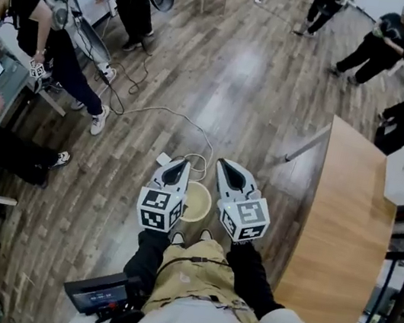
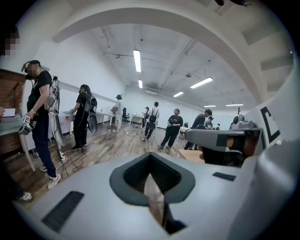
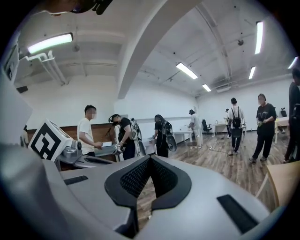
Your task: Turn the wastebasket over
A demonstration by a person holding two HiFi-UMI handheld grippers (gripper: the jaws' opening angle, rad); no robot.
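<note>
You are holding the left gripper (image 1: 180, 164) and right gripper (image 1: 228, 168) closed and empty. The wastebasket (image 1: 196, 206) is sitting below them on the floor (image 1: 201, 79). It is likely light, thin-walled plastic, so pinching the rim looks best.

Busy room from where I'm sitting: wood plank floor (image 1: 231, 85), a long wooden tabletop (image 1: 346, 221) off to the right, a white cable (image 1: 166, 110) looping across the boards, and people standing around, like one in black (image 1: 377, 45) top right.
</note>
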